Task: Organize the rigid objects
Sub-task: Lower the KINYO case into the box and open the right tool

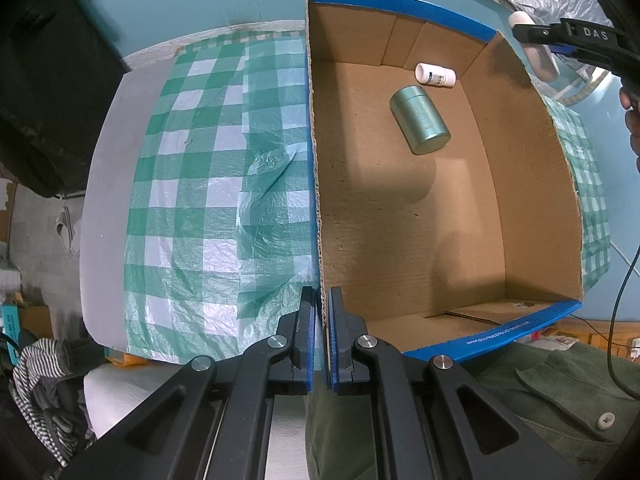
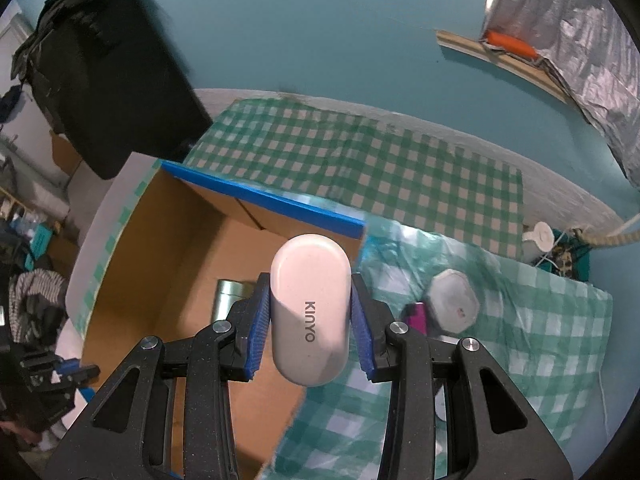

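Placing step. The right tongs (image 2: 311, 320) are gripping a white KINYO case (image 2: 310, 312) above the far rim of the cardboard box (image 1: 520, 168). The left tongs (image 1: 322, 336) are pinching the box's near wall, nearly closed. Beyond them, a green tin (image 1: 420, 125) and white bottle (image 1: 435, 75) are lying inside. The next move likely calls for lowering the case into the box before opening.

Black left gripper (image 1: 321, 300), blue pads (image 1: 309, 340), silver screws — olive buttoned shirt (image 1: 560, 392)
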